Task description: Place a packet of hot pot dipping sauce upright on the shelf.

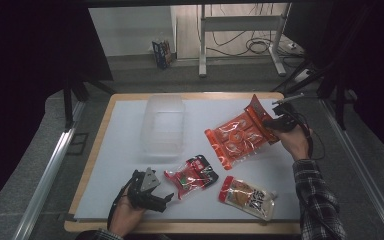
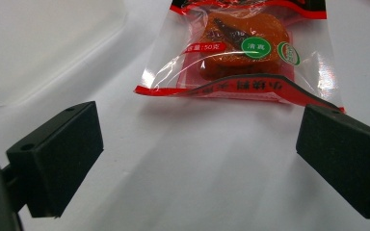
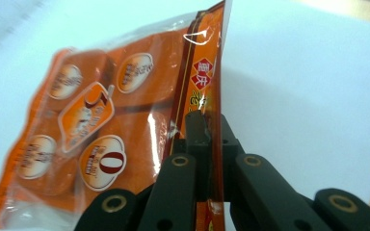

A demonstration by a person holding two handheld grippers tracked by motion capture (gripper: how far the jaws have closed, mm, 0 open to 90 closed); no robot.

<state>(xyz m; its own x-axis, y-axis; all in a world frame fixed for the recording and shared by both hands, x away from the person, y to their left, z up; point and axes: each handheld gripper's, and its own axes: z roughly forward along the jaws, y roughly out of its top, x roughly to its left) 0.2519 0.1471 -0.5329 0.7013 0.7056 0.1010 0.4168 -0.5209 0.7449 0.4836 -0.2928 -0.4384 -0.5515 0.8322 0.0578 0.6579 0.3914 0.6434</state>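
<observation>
From above, the right gripper pinches the orange packet by its far right edge over the white table; its own view shows the seam clamped between the jaws. The packet's long axis runs diagonally, near-left to far-right. The left gripper, jaws spread, faces the small red packet.

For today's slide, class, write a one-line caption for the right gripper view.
The right gripper pinches the edge of an orange snack bag above the white table.
</observation>
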